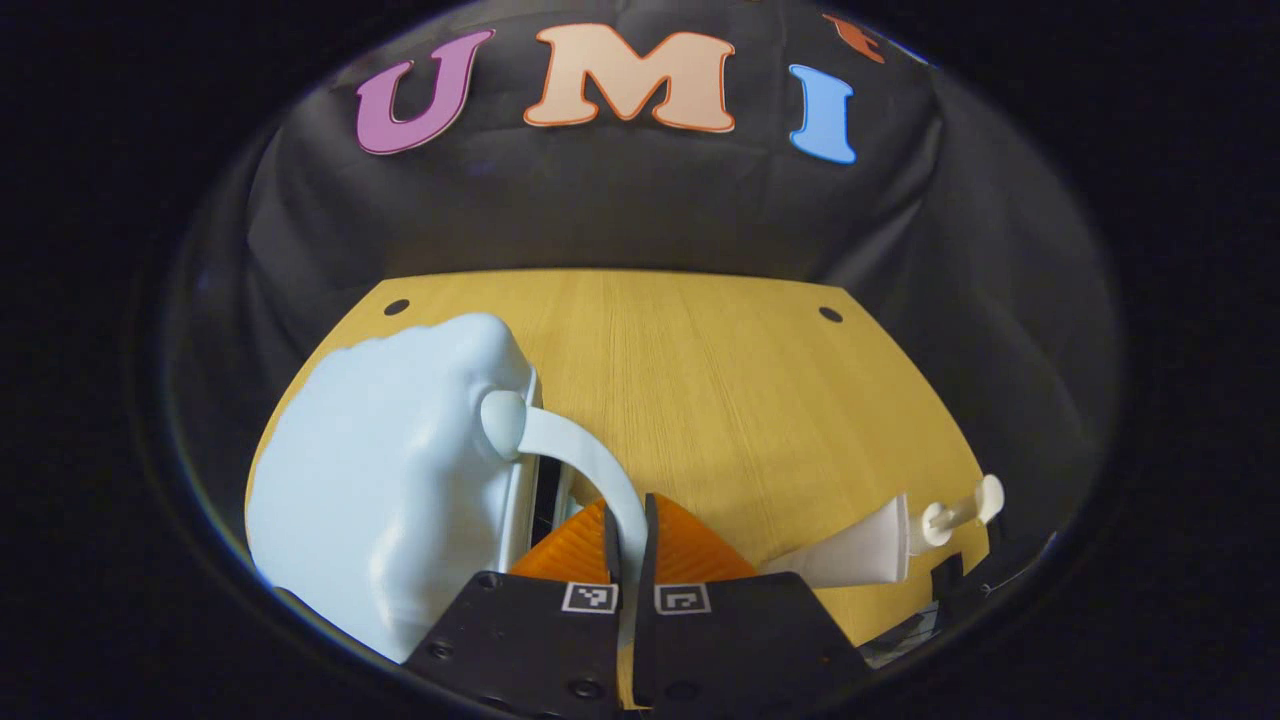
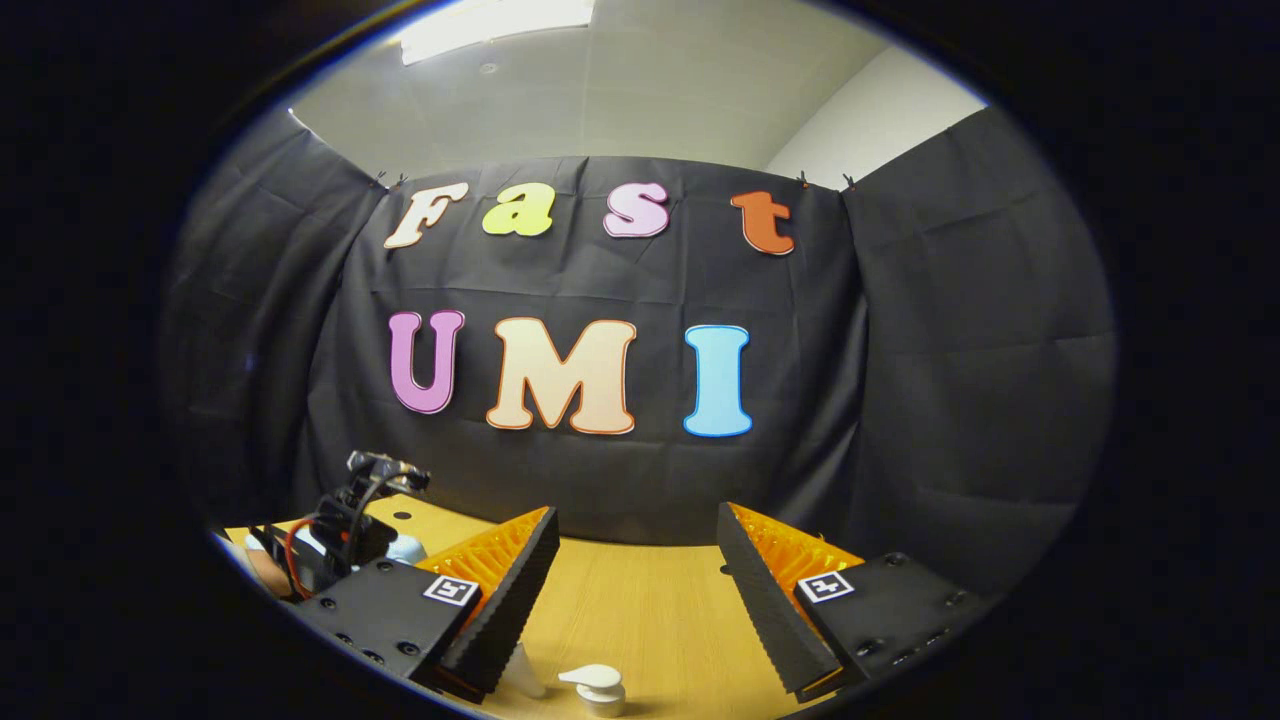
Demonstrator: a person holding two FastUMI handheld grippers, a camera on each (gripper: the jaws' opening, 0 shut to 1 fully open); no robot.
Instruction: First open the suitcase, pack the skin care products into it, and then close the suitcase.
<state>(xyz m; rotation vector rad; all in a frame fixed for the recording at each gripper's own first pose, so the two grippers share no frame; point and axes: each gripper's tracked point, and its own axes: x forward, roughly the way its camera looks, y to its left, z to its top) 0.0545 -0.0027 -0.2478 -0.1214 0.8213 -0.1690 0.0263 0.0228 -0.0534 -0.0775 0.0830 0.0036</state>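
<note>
Your left claw [image 1: 630, 545] pinches the pale blue suitcase's [image 1: 385, 480] handle [image 1: 590, 465] on the bench [image 1: 720, 380]; your right claw [image 2: 635, 590] hangs spread above a pump bottle [image 2: 597, 690].

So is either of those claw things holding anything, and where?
The left gripper pinches the pale blue suitcase's handle near its lower end. The right gripper is open and holds nothing.

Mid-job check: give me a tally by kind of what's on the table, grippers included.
suitcase: 1
pump bottle: 1
white tube, seemingly a separate item beside the pump: 1
Grippers: 2 (left gripper shut on the suitcase's handle; right gripper open)
Total: 5
</note>
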